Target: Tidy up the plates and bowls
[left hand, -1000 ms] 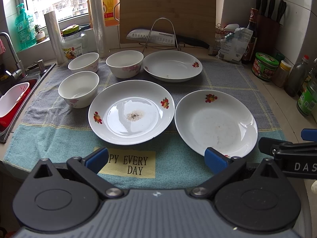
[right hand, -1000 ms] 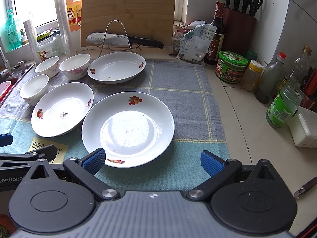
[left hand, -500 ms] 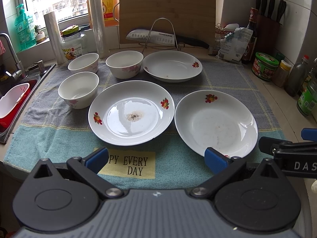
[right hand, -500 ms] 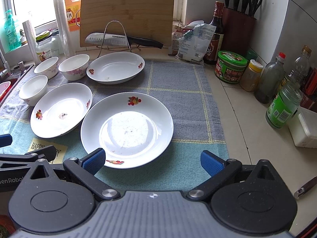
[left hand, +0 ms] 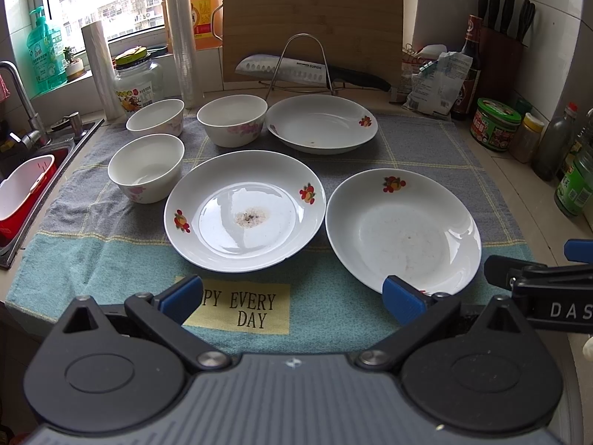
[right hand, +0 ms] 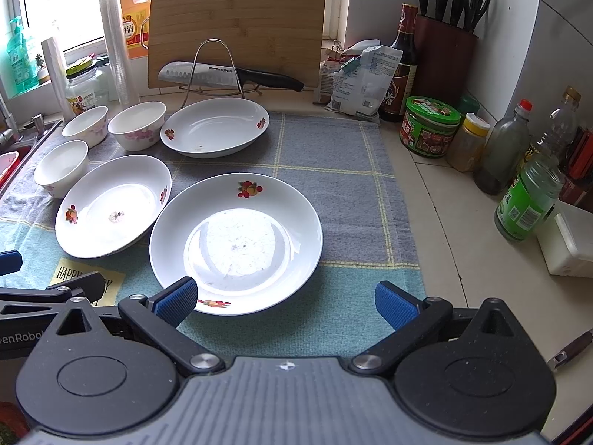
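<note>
Three white fruit-print plates lie on a towel: a middle one (left hand: pixel 244 211) (right hand: pixel 111 205), a right one (left hand: pixel 402 233) (right hand: pixel 235 243) and a far one (left hand: pixel 321 124) (right hand: pixel 215 126). Three white bowls stand to the left: front (left hand: pixel 146 167) (right hand: pixel 61 167), back left (left hand: pixel 155 116) (right hand: pixel 85 120), back middle (left hand: pixel 232 120) (right hand: pixel 137 124). My left gripper (left hand: pixel 292 298) is open and empty, hovering near the front edge before the middle plate. My right gripper (right hand: pixel 285 300) is open and empty, just before the right plate's near rim.
A wire rack (left hand: pixel 302 65) with a knife and a cutting board (left hand: pixel 313 22) stand behind the plates. A sink (left hand: pixel 26 185) lies at the left. Jars and bottles (right hand: pixel 519 170) line the counter at the right. The towel (right hand: pixel 333 163) has bare cloth at its right.
The right gripper's view has shifted slightly; the plates sit a touch further left in it. The left gripper has not visibly moved.
</note>
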`<state>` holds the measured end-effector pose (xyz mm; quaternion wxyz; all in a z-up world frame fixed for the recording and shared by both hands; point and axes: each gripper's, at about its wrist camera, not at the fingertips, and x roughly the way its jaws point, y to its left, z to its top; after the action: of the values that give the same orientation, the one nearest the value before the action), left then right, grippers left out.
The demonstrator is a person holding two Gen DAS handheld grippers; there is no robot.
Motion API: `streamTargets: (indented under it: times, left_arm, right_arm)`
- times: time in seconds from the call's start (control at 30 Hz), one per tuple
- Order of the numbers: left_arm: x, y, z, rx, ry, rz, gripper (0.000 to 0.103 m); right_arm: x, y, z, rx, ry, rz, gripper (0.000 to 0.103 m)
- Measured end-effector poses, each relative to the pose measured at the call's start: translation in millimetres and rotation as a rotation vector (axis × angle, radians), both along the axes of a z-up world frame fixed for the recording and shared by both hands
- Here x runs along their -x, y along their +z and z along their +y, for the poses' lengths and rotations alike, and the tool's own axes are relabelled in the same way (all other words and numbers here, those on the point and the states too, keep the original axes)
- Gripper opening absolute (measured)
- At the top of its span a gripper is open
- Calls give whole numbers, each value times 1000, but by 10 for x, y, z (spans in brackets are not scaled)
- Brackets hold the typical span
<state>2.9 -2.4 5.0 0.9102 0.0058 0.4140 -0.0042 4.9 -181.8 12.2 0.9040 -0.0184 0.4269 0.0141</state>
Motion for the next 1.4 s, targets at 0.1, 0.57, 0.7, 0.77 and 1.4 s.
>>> streamTargets:
  times: [0.1, 0.57, 0.7, 0.77, 1.4]
  left_arm:
    - [0, 2, 2, 0, 0, 0, 102]
    - [-8, -14, -6, -8, -22, -26, 102]
    - [-14, -18, -17, -12, -52, -45, 102]
    - [-15, -28, -13, -8, -68, -58, 102]
    - [-35, -357, -4, 87, -262, -77, 102]
  right_arm:
    - [0, 2, 1, 1, 1, 0, 103]
    - [10, 17, 20, 12, -2, -5, 103]
    - [4, 10, 20, 14, -3, -5, 103]
    - [3, 12, 18, 14, -3, -5, 103]
    - [-39, -158, -7, -6, 18, 1, 103]
